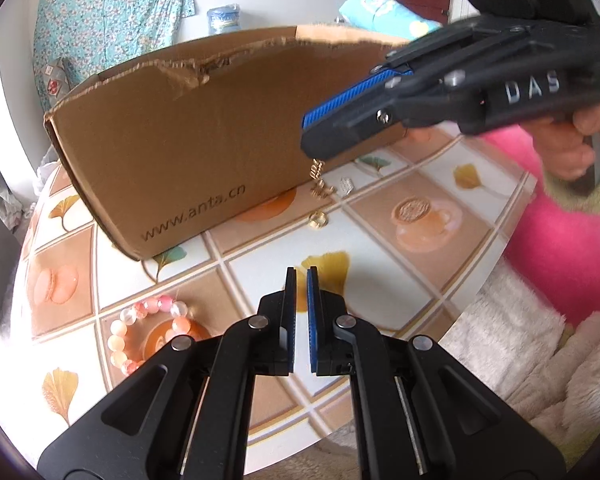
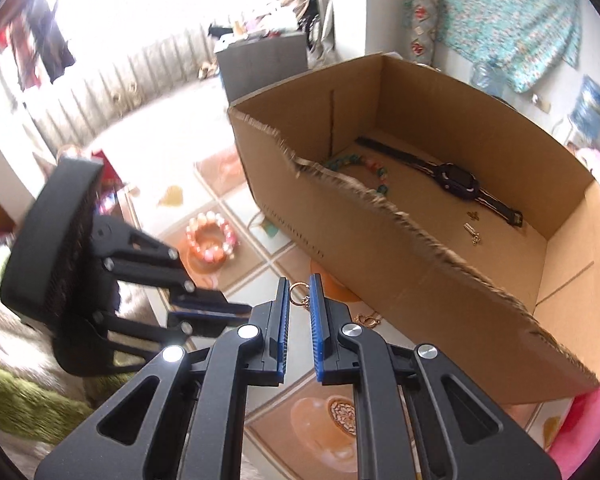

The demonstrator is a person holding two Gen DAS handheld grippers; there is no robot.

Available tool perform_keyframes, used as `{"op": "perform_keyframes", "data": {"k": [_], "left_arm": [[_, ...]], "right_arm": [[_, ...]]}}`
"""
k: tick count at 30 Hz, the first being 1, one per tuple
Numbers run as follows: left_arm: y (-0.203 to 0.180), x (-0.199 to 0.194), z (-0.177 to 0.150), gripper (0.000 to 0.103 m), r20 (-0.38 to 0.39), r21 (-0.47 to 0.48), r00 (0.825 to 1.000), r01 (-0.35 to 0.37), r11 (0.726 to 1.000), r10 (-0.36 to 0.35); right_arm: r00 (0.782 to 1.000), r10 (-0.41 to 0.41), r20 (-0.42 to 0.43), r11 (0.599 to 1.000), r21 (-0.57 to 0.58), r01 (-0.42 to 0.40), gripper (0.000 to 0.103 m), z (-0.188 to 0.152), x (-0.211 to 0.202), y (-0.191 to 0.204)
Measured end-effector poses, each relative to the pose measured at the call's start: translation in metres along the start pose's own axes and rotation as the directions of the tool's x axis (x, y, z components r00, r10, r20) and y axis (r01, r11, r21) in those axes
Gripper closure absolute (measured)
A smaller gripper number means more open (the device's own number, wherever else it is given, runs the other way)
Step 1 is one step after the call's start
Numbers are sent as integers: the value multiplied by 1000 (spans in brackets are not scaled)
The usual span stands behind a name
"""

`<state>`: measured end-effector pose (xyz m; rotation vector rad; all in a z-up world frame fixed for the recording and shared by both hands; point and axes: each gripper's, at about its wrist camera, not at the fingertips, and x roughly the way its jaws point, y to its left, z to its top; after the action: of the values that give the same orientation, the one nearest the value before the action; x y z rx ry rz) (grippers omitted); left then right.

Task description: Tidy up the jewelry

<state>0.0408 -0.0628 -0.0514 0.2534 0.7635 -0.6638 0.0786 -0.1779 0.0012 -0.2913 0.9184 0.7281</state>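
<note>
Left wrist view: the right gripper, black with ribbed blue pads, hangs in front of the brown cardboard box; a thin gold chain dangles from its tips down toward the table.
Right gripper: clamped on the gold chain; in the right wrist view a gold ring link and fine links show between the blue pads.
Left gripper: the black left gripper has its blue pads drawn together with only a sliver between them and nothing held; it hovers over the near part of the table.
Gold chain: fine, shiny links with small charms, its lower end just above or touching the cloth beside the box's front wall; which, I cannot tell.
Loose pieces: a small gold ring and a small silver piece lie on the table just beside the box's front wall.
Bead bracelet: a loop of round pink and peach glassy beads lies near the table's near left edge.
Box: open-topped with a torn front rim; inside lie a black wristwatch with a long strap, a string of coloured beads and tiny gold bits.
Table: covered by a tiled-pattern cloth with ginkgo leaves and cups.
</note>
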Motion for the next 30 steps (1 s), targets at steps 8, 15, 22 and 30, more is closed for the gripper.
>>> {"op": "perform_keyframes", "data": {"k": [8, 15, 22, 30], "left_arm": [[-3, -13, 20, 79, 131, -33, 988, 82, 996, -77], [-19, -18, 32, 79, 194, -29, 973, 134, 991, -126], [-29, -22, 38, 80, 233, -26, 961, 160, 987, -150], [-19, -25, 38, 89, 259, -68, 950, 199, 978, -176]], "right_arm": [[988, 91, 127, 973, 199, -115, 93, 3, -27, -18], [974, 118, 195, 947, 274, -170, 93, -1, -42, -25], [967, 120, 225, 933, 307, -187, 93, -4, -46, -27], [962, 131, 238, 926, 318, -204, 93, -7, -51, -24]]}}
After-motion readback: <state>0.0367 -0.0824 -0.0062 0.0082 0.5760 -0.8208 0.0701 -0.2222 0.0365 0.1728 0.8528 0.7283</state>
